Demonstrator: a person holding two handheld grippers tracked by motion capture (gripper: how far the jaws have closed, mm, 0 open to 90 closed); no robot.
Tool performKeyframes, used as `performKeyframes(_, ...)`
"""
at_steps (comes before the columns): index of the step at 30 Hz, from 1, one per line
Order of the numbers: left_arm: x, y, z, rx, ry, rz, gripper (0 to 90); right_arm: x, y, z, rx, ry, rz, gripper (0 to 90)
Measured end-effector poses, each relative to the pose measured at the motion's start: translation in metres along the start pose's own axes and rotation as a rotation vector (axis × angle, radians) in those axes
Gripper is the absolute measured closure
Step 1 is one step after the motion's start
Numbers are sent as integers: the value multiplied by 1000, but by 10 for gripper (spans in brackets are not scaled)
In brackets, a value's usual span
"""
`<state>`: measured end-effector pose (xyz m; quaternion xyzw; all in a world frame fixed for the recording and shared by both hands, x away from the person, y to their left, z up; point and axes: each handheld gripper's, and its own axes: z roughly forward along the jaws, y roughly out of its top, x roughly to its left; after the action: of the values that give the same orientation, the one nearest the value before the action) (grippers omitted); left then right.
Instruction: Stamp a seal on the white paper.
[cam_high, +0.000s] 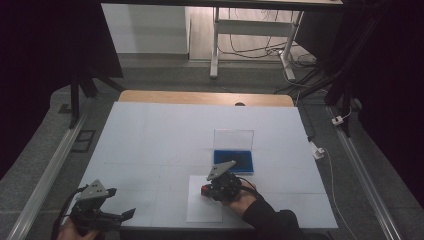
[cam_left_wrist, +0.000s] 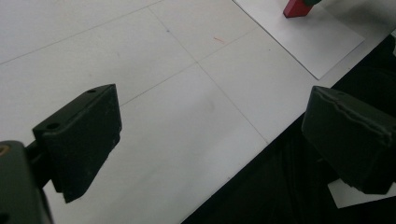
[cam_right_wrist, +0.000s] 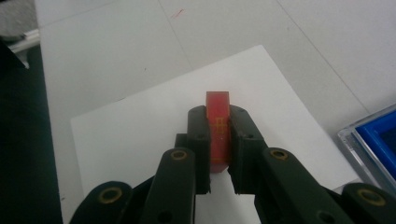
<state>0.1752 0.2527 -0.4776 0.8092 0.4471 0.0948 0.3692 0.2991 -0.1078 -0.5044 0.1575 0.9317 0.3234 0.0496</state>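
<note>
My right gripper (cam_right_wrist: 218, 140) is shut on a small red block (cam_right_wrist: 218, 122), holding it over a white sheet of paper (cam_right_wrist: 140, 126) near the table's front edge. In the high view the right gripper (cam_high: 210, 191) and the red block (cam_high: 204, 190) sit on the paper (cam_high: 200, 210). Behind it lies a blue pad in a clear case (cam_high: 233, 161) with its lid standing up. My left gripper (cam_high: 120, 216) is at the front left corner, jaws wide apart with nothing between them. In the left gripper view its fingers (cam_left_wrist: 84, 140) frame bare table, and the red block (cam_left_wrist: 295, 8) shows far off.
The white table top (cam_high: 165, 135) stretches wide between the two grippers. Its front edge (cam_left_wrist: 243, 161) runs just under the left gripper. A wooden strip (cam_high: 200, 97) lines the far edge. Cables and a desk frame (cam_high: 250, 35) lie on the floor beyond.
</note>
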Motion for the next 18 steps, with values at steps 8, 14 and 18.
performKeyframes(8, 1, 0, 0, -2, -2, 1, 51, 2, 1, 0, 2, -13, -22, 804)
performKeyframes(14, 0, 1, 1, 0, -2, 2, 52, 1, 1, -1, 5, -4, -12, 802)
performKeyframes(18, 1, 1, 1, -1, -4, -1, 52, -1, 2, -1, 6, 3, -2, 801)
